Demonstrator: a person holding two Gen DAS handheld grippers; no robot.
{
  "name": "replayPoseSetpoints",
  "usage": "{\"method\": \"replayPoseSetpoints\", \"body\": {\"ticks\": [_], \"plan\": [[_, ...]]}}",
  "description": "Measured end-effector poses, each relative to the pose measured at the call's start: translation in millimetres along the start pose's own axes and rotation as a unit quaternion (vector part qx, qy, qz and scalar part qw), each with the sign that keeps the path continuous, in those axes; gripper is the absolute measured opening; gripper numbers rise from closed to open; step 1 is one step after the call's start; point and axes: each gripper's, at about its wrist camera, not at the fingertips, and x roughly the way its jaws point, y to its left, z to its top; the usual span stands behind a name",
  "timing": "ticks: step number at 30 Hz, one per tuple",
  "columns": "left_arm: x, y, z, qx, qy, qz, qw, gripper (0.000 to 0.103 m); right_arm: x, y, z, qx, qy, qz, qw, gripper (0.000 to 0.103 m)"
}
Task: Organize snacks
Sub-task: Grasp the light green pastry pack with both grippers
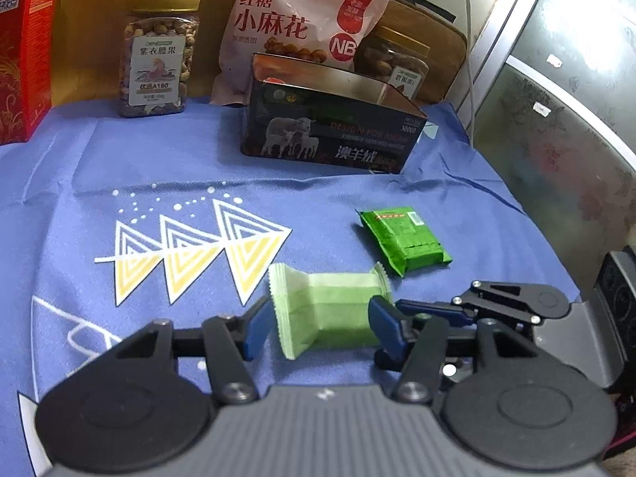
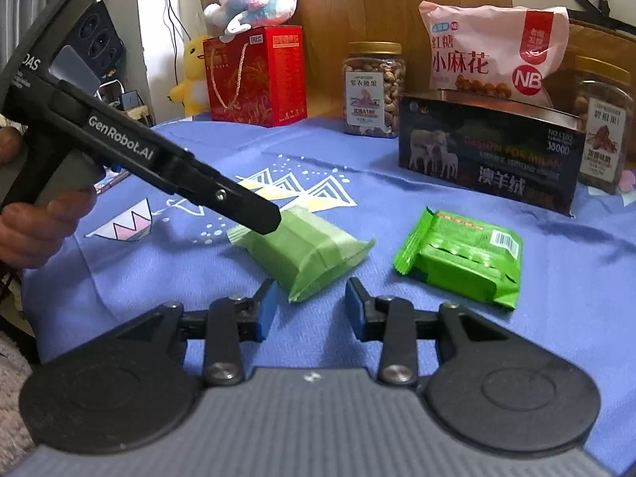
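— Jaws of the left gripper [image 1: 318, 328] straddle the pale green packet [image 1: 330, 312], seemingly unclenched.
— Right gripper [image 2: 310, 308] gapes, empty, just short of it. Dark green packet [image 2: 461, 262] lies mid-table; the tin [image 2: 489, 155] awaits both.

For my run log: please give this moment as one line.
left tongs: around pale green packet, grip unclear | right tongs: open, at its corner | dark green packet: on cloth

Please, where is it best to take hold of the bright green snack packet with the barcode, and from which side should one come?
Probably across the thick middle of the bright green packet, coming from above. It lies flat on the blue cloth, apart from the pale green packet, with free space along both long sides; its crimped ends are thin and floppy.
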Motion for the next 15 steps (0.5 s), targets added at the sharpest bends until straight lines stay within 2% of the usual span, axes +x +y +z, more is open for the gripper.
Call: {"method": "replayPoseSetpoints", "body": {"ticks": [5,8,15], "plan": [[17.5,-3.6,0.4,0.005,0.021,-0.012,0.9997,0.052,4.4,0.3,2.5,-0.003,0.000,0.001,1.000,0.042],[21.0,-10.0,-3.8,0.015,0.012,-0.011,0.9997,0.051,7.6,2.0,3.5,-0.008,0.001,-0.002,1.000,0.042],[14.5,-15.1,-4.0,0.021,0.001,-0.006,0.9998,0.045,6.6,-2.4,3.9,0.003,-0.011,-0.008,1.000,0.031]]}}
